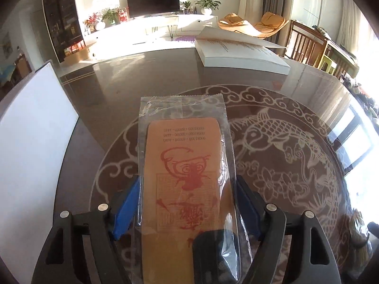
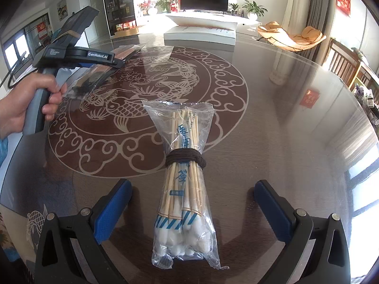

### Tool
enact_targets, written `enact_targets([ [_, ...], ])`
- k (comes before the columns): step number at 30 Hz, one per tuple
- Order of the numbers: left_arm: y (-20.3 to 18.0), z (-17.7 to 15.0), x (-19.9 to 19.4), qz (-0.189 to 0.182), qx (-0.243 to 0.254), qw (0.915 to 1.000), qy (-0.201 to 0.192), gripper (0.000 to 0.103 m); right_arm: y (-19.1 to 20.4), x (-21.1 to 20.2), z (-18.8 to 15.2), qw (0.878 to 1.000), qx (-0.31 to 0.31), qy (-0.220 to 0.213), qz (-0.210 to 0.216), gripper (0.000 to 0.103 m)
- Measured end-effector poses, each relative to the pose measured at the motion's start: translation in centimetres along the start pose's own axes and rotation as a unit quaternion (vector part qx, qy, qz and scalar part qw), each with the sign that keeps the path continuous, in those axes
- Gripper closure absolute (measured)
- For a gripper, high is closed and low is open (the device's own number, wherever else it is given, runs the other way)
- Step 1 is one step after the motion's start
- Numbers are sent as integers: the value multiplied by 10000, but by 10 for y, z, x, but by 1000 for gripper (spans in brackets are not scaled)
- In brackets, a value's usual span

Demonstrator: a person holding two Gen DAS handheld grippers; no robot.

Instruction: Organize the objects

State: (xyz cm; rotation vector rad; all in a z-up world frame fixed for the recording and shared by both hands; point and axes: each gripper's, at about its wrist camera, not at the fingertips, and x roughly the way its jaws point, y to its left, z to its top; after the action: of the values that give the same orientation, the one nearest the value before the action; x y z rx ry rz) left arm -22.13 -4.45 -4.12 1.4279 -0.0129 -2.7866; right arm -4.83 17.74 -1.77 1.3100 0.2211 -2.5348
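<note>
My left gripper [image 1: 187, 203] is shut on a clear plastic packet [image 1: 184, 156] that holds an orange card with red print and a black piece at its near end. The packet sticks out forward over the table. In the right wrist view the left gripper [image 2: 118, 62] is at the far left, held in a hand, with the packet [image 2: 99, 71] in it. My right gripper [image 2: 193, 209] is open, with its blue pads on either side of a clear bag of cotton swabs [image 2: 186, 189]. The bag lies on the table, tied round the middle with brown cord.
The round glass table [image 2: 272, 130] has a carp pattern in its middle. An open white book [image 1: 239, 52] lies at the far edge, also in the right wrist view [image 2: 201, 32]. A white board [image 1: 30, 127] stands at the left. Wooden chairs [image 1: 308, 45] stand beyond the table on the right.
</note>
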Motion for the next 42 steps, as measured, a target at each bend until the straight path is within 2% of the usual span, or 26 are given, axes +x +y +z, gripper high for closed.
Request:
enact_targets([
  [5,-27,-95,-66,47,-37,9999,-116,26,0,0,0,10000,0,0,0,0],
  [7,-33,-117,-81,61,-67,9999,-88,21,0,0,0,10000,0,0,0,0],
  [8,-35,-124,-84,75,-82,9999,-44,12,0,0,0,10000,0,0,0,0],
  [9,-35,-127,-84,79,-101,9999,28,0,0,0,0,10000,0,0,0,0],
  [10,-35,-128,-82,47,-99,9999,108,0,0,0,0,10000,0,0,0,0],
  [37,-35,-130,-84,10,-83,9999,77,0,0,0,0,10000,1,3,0,0],
  [42,-33,-127,-82,-150,182,9997,87,0,0,0,0,10000,1,2,1,0],
])
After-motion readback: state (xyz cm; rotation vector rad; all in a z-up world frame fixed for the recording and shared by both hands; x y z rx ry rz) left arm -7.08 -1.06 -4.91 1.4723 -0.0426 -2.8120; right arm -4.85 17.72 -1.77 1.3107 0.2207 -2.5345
